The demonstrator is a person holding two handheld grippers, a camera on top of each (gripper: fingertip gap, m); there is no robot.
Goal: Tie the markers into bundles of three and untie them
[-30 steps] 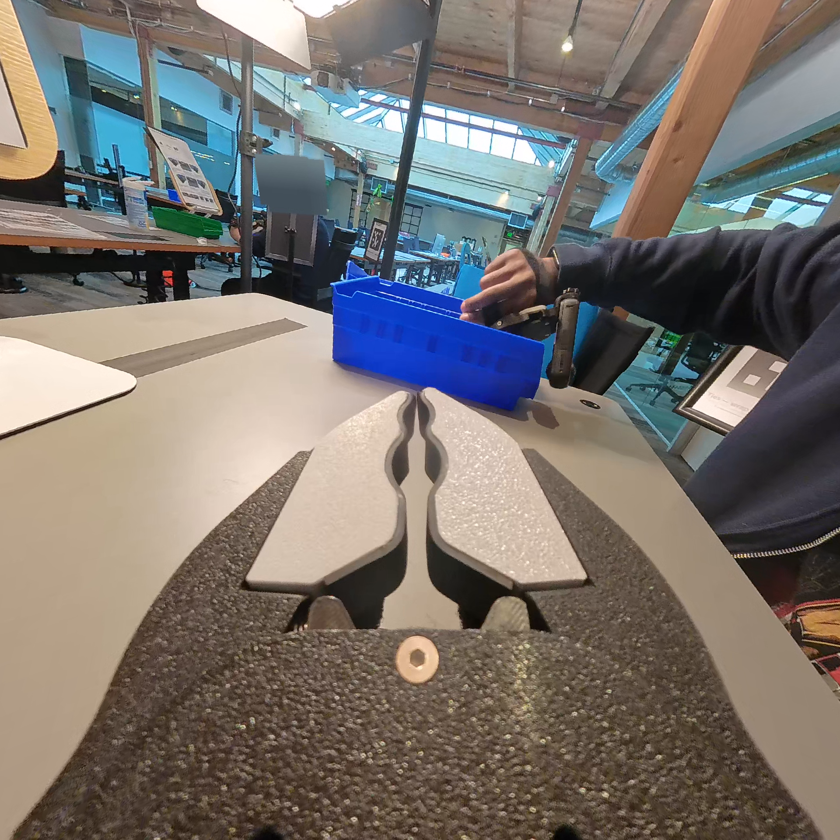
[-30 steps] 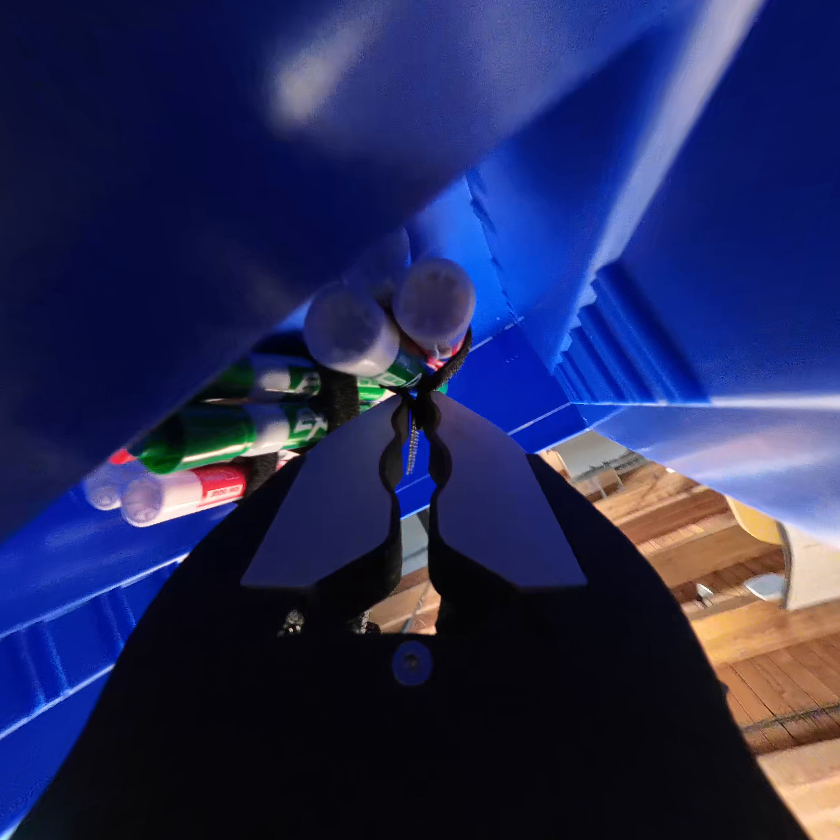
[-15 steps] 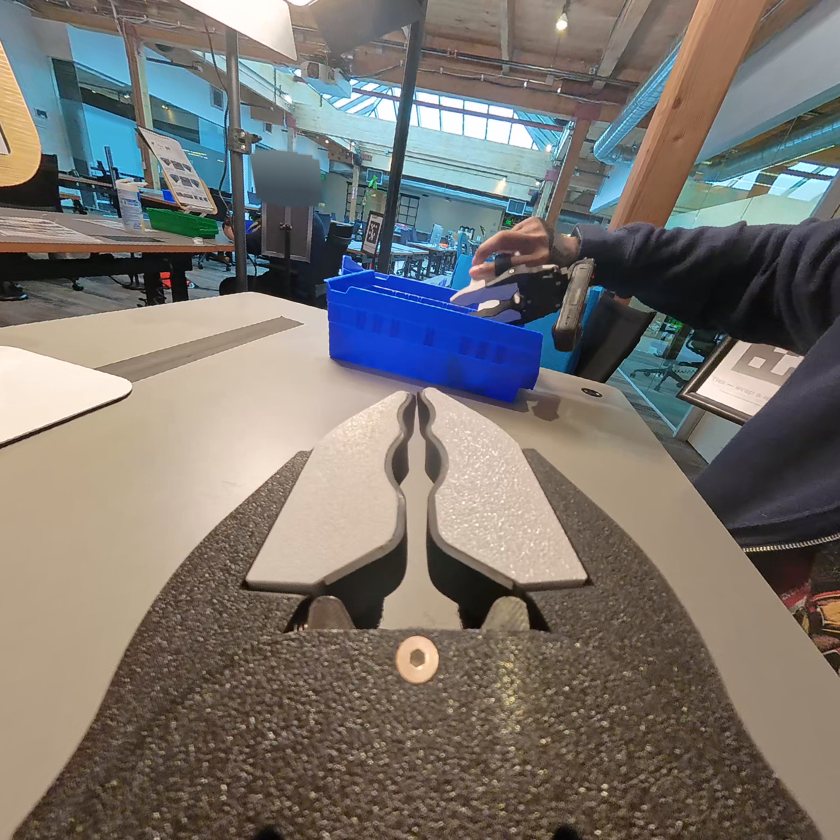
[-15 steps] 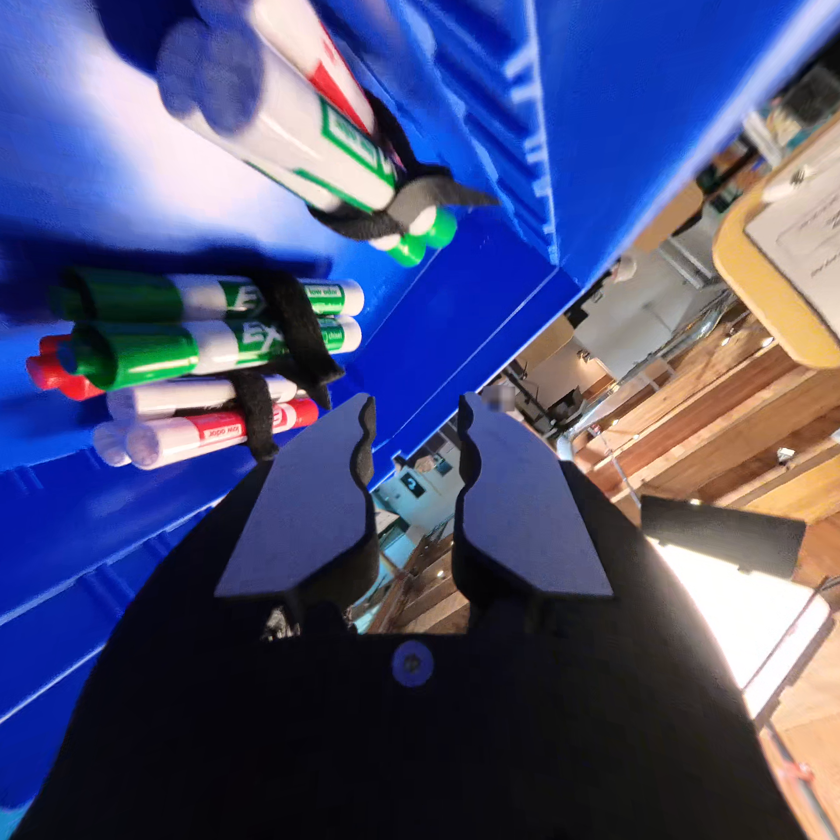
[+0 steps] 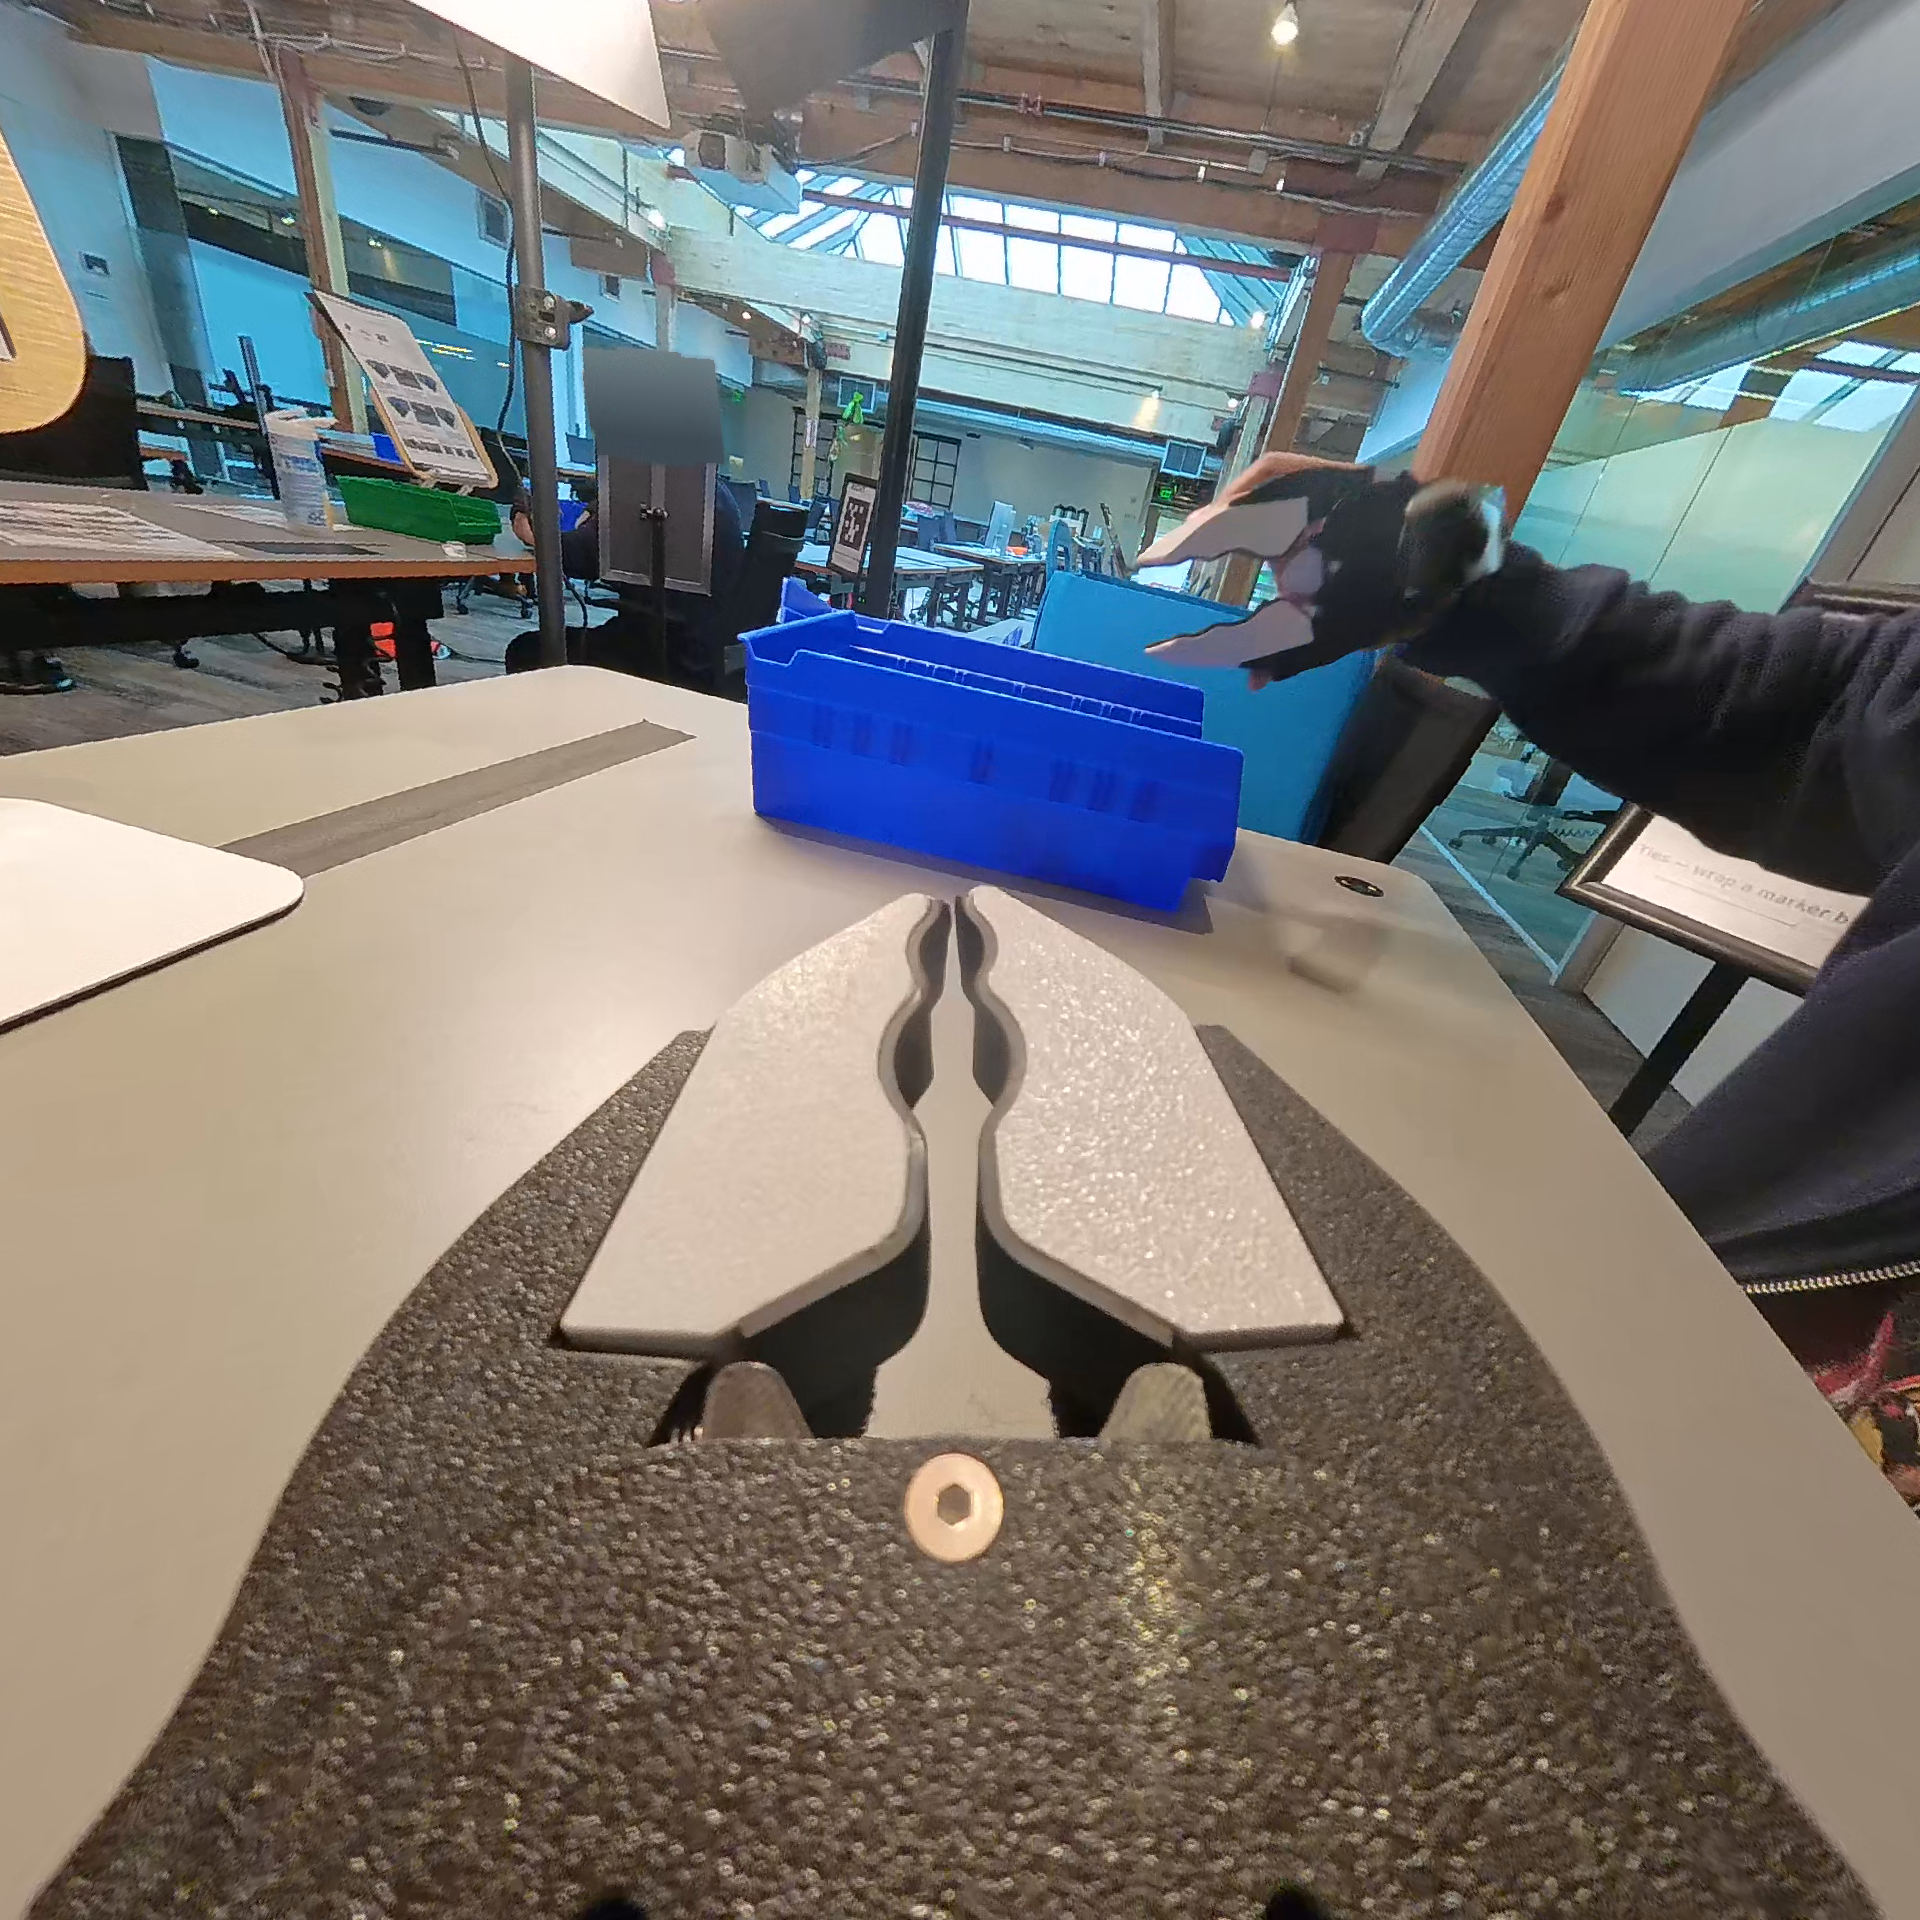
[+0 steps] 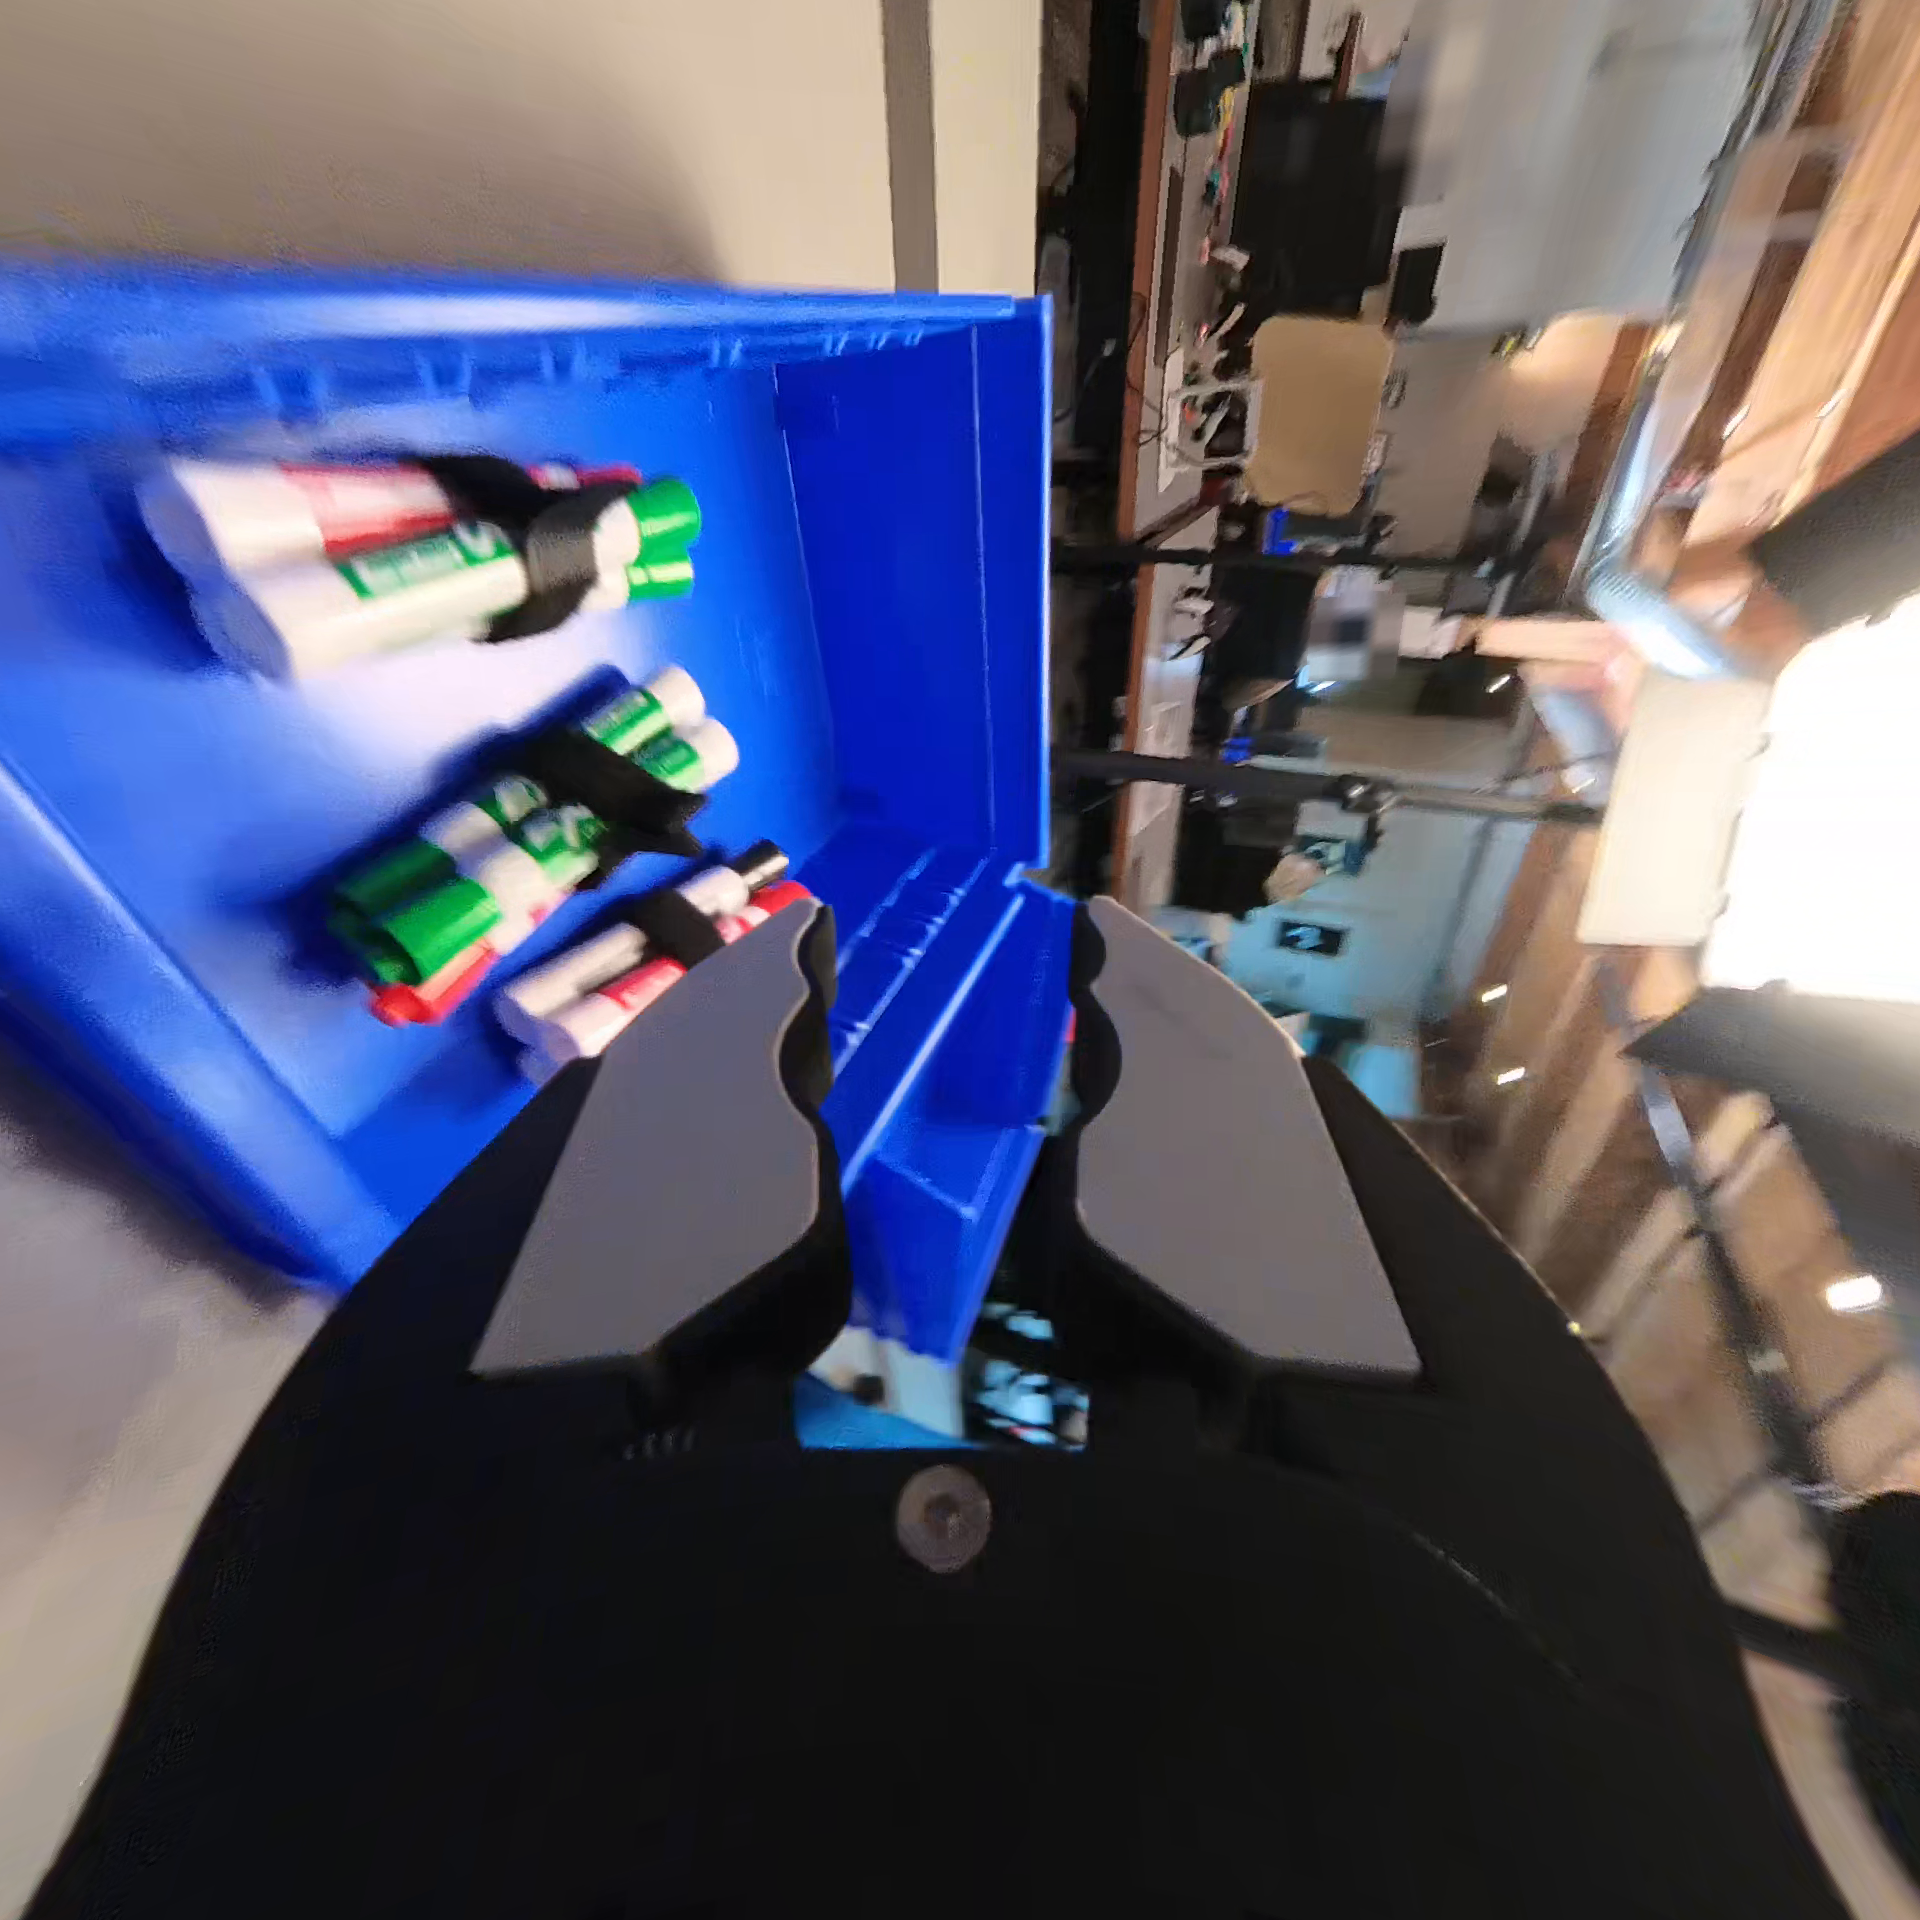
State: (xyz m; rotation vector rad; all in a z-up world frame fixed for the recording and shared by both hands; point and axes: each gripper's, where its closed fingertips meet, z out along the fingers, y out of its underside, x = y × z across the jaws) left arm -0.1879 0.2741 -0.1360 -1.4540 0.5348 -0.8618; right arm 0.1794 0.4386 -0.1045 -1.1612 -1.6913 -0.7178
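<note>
Left wrist view: left tongs (image 5: 951, 914) low over the grey tabletop (image 5: 416, 987), tips pressed together, nothing between them. Blue bin (image 5: 987, 779) stands well ahead on the tabletop. Right tongs (image 5: 1195, 603) held in the air above the bin's right end, spread wide and empty; a dark sleeve (image 5: 1683, 707) behind them. White mat (image 5: 114, 904) at the left edge.

Right wrist view, rolled sideways and blurred: right tongs (image 6: 951, 966) wide apart, holding nothing, just over the blue bin (image 6: 914, 582). Three marker bundles lie inside the bin, each wrapped in a black strap: top bundle (image 6: 416, 561), middle bundle (image 6: 530, 831), lower bundle (image 6: 623, 966) partly behind the left finger (image 6: 686, 1122).
</note>
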